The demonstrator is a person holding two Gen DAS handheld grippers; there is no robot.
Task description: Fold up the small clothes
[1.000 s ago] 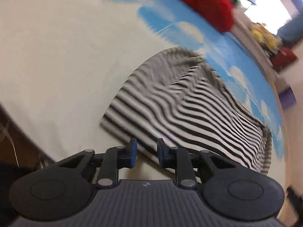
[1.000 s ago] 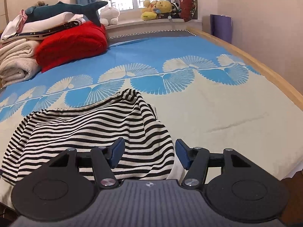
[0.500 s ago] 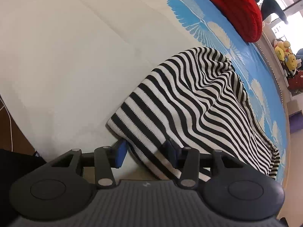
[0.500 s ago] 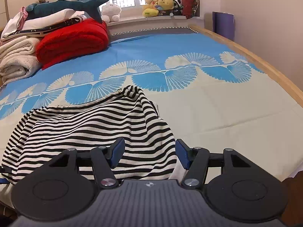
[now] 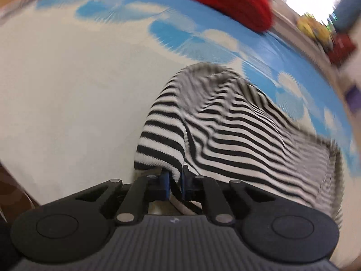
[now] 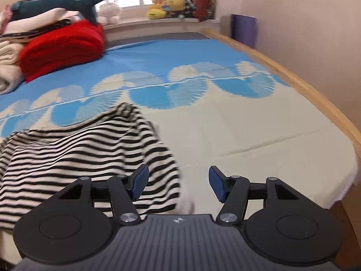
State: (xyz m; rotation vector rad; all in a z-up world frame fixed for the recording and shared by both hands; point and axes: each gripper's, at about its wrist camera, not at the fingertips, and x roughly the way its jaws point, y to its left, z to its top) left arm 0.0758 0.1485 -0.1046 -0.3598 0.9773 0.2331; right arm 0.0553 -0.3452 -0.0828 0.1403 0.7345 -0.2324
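A black-and-white striped garment (image 5: 227, 131) lies rumpled on the bed's cream and blue cover (image 5: 67, 85). My left gripper (image 5: 174, 180) is closing on the garment's near corner, and the striped cloth is pinched between its blue pads and lifted a little. In the right wrist view the same striped garment (image 6: 85, 151) spreads to the left. My right gripper (image 6: 178, 184) hangs open over the garment's right edge, with its left finger above the stripes and nothing pressed between the pads.
A red folded blanket (image 6: 61, 47) and pale folded bedding (image 6: 9, 67) lie at the bed's far left, under a plush shark (image 6: 58, 2). Soft toys (image 6: 167, 9) line the windowsill. A wooden bed edge (image 6: 304, 88) runs along the right, by a purple box (image 6: 243, 29).
My left gripper slid onto the garment's near corner, opened around it, then shut on it and raised it slightly. The right gripper stayed open and barely moved.
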